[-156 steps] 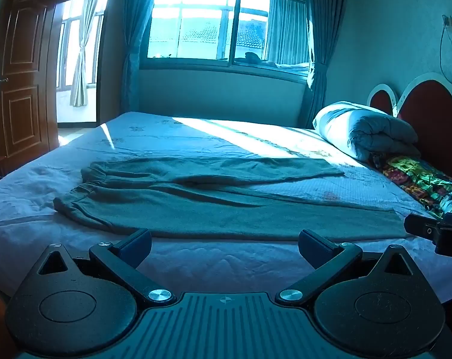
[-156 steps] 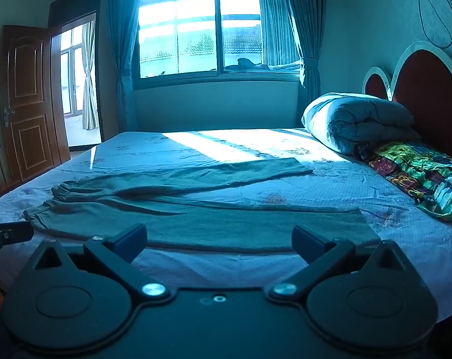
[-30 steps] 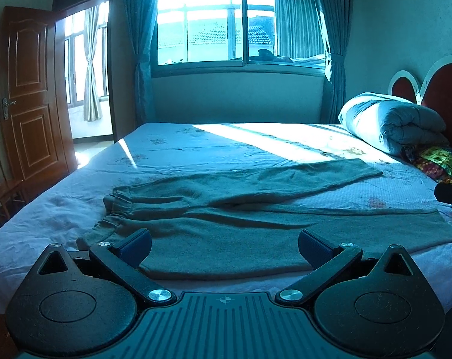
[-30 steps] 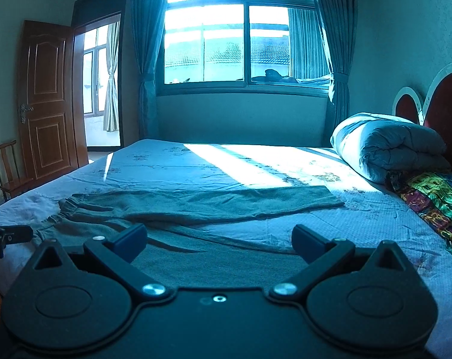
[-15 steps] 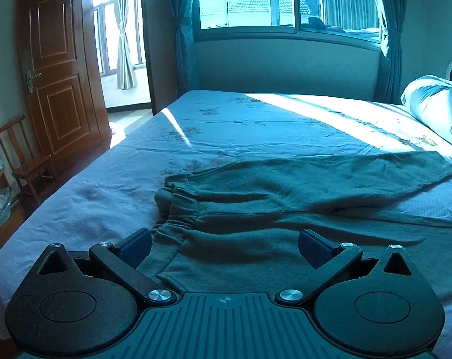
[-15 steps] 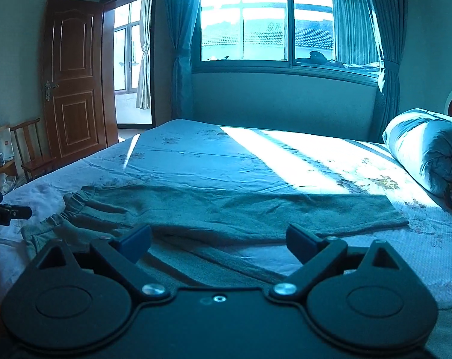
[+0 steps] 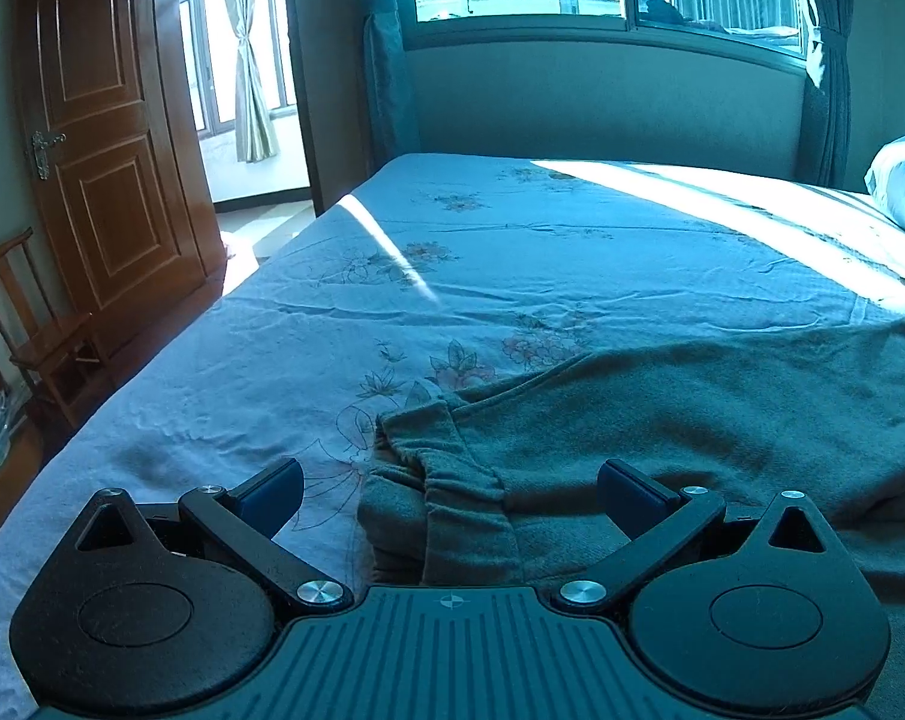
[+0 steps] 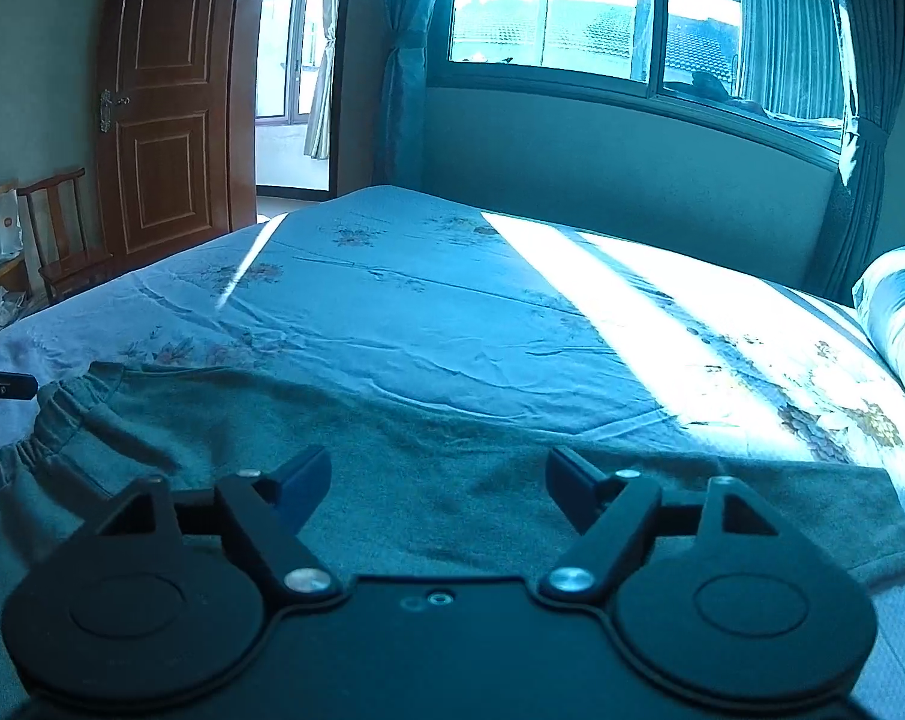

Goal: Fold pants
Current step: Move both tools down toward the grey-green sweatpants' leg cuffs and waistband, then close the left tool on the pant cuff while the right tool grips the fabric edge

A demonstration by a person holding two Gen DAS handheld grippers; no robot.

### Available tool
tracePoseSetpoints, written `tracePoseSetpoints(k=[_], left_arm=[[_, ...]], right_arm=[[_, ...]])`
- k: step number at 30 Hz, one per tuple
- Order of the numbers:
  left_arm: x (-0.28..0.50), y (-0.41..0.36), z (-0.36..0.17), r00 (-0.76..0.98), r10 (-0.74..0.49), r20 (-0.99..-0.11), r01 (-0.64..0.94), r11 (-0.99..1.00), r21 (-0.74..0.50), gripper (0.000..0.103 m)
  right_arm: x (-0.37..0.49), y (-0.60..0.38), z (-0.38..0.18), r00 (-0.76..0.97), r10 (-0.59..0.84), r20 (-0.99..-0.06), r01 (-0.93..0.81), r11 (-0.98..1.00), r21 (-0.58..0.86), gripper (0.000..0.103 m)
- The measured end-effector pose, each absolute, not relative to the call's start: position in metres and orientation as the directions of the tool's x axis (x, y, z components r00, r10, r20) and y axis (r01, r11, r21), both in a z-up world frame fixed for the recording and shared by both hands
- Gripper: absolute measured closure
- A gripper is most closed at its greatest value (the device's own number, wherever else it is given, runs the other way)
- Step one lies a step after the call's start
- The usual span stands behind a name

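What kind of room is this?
It looks like a bedroom in someone's home. There is a big bed with a flowered sheet, a rolled quilt at its right end, and curtains beside a wide window. Green pants lie on the bed.

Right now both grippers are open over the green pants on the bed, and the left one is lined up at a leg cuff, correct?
Not the cuff. The left wrist view shows the left gripper open at the gathered elastic waistband of the green pants. The right gripper is open over them on the bed.
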State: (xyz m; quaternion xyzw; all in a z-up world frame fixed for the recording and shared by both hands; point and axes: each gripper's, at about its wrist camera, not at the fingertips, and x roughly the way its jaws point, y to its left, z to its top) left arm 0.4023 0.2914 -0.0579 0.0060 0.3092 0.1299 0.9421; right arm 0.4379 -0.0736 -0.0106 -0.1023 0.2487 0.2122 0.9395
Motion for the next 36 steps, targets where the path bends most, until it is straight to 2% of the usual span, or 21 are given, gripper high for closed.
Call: tracePoseSetpoints(k=[2, 8, 10, 12, 19, 29, 32, 34, 35, 36], left_arm=[[0.423, 0.307, -0.065, 0.768, 0.214, -0.603, -0.229, 0.972, 0.054, 0.000], [0.480, 0.341, -0.113, 0.680, 0.129, -0.722, -0.217, 0.976, -0.030, 0.000], [0.493, 0.345, -0.126, 0.665, 0.114, -0.738, -0.210, 0.977, -0.038, 0.000], [0.507, 0.352, -0.139, 0.644, 0.080, -0.761, -0.203, 0.977, -0.069, 0.000], [0.535, 0.348, -0.156, 0.620, 0.043, -0.783, -0.123, 0.991, -0.043, 0.000], [0.539, 0.341, -0.158, 0.611, 0.047, -0.790, -0.089, 0.996, -0.009, 0.004], [0.538, 0.339, -0.156, 0.613, 0.056, -0.788, -0.087, 0.996, 0.003, 0.007], [0.537, 0.338, -0.154, 0.619, 0.055, -0.783, -0.086, 0.996, 0.001, 0.012], [0.537, 0.338, -0.152, 0.626, 0.052, -0.778, -0.087, 0.996, -0.003, 0.018], [0.537, 0.338, -0.151, 0.634, 0.048, -0.772, -0.082, 0.997, -0.006, 0.022]], right_arm=[[0.462, -0.066, -0.016, 0.774, 0.358, -0.523, -0.462, 0.883, -0.078, 0.042], [0.524, -0.046, -0.044, 0.736, 0.346, -0.582, -0.481, 0.872, -0.090, 0.044], [0.547, -0.042, -0.059, 0.719, 0.329, -0.612, -0.493, 0.863, -0.116, 0.049], [0.565, -0.039, -0.070, 0.707, 0.315, -0.633, -0.502, 0.854, -0.136, 0.051], [0.607, -0.037, -0.100, 0.679, 0.272, -0.682, -0.543, 0.811, -0.217, 0.051], [0.622, -0.051, -0.117, 0.639, 0.335, -0.692, -0.581, 0.800, -0.148, 0.051], [0.621, -0.051, -0.117, 0.633, 0.345, -0.693, -0.588, 0.796, -0.140, 0.060], [0.620, -0.048, -0.117, 0.627, 0.350, -0.696, -0.602, 0.785, -0.147, 0.077], [0.619, -0.046, -0.117, 0.627, 0.348, -0.697, -0.606, 0.780, -0.156, 0.081], [0.618, -0.044, -0.116, 0.628, 0.348, -0.696, -0.610, 0.775, -0.163, 0.091]])
